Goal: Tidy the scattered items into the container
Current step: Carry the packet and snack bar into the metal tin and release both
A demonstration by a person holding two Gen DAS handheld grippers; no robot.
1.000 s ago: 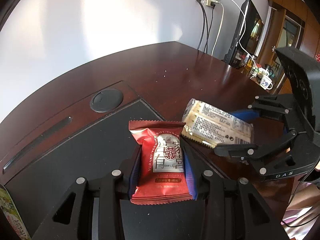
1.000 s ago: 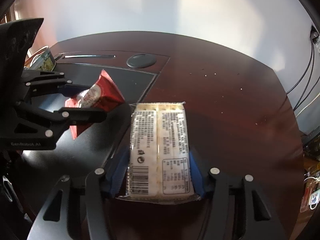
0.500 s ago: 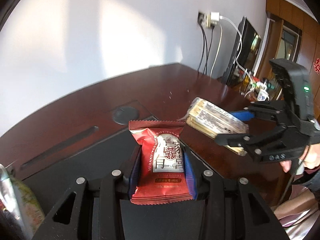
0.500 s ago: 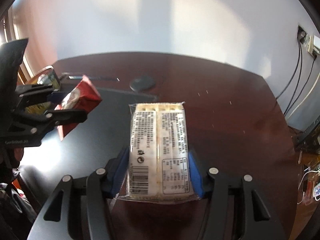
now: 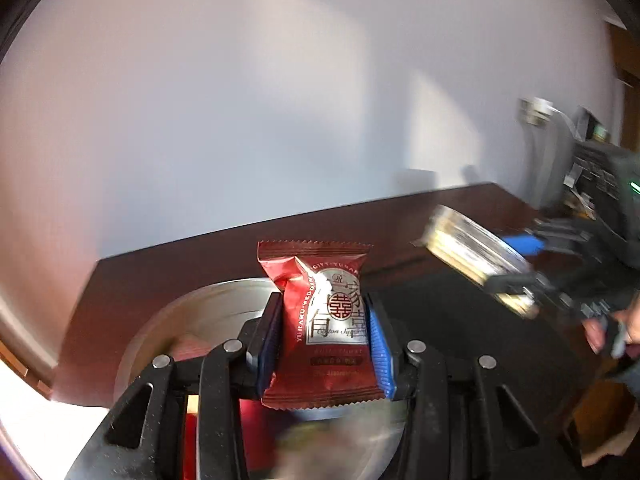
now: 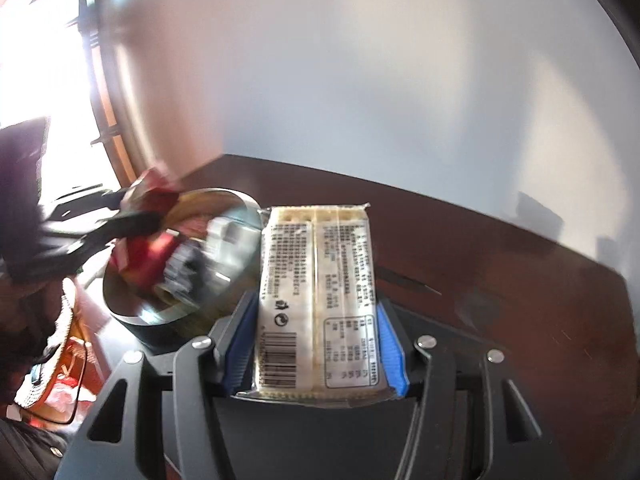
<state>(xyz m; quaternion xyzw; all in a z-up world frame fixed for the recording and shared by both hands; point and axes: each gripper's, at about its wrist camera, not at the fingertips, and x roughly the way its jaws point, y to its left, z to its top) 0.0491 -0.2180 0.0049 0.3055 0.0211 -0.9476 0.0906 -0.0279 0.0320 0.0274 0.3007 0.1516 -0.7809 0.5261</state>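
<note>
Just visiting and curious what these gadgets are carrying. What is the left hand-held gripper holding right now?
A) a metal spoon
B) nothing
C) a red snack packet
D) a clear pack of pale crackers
C: in the left wrist view, the left hand-held gripper has its blue pads pressed on both sides of the red snack packet, above the round metal container.

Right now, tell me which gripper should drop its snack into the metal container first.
Left. The left gripper holds the red packet directly over the round metal container, while the right gripper with the cracker pack is beside the rim.
</note>
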